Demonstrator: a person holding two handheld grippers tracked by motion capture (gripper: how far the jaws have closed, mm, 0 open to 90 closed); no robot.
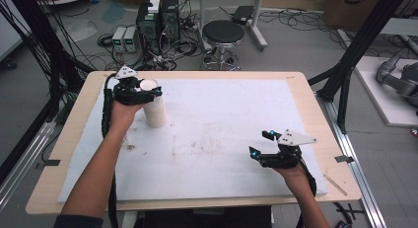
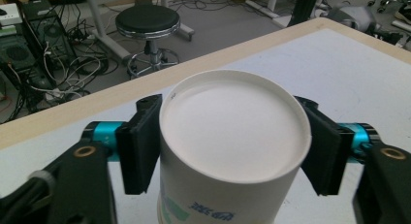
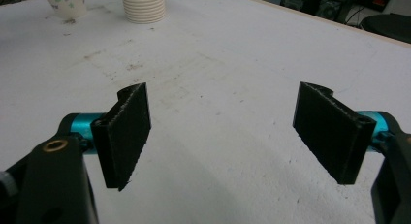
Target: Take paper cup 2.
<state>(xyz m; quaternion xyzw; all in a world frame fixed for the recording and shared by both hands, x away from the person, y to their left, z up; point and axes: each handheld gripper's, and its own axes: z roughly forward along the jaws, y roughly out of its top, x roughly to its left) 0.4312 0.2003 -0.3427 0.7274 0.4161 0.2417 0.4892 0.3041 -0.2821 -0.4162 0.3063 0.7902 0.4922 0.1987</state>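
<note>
Both pads grip cup stack (image 2: pixel 228 151) near table edge (image 2: pixel 97 100).

Grey floor, black stool (image 1: pixel 223 33), tangled cables (image 1: pixel 182 48), computer towers (image 1: pixel 157 20)

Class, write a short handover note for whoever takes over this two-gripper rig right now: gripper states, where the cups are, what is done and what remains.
Left gripper: jaws closed on the upside-down white paper cup topping the stack of ribbed white paper cups at the far left of the white table mat.
Right gripper: open, holding nothing, low over the mat's near right.
A flower-printed paper cup stands beside the stack.
Done: top cup gripped.
Left: probably lift it off the stack and set it down.
</note>
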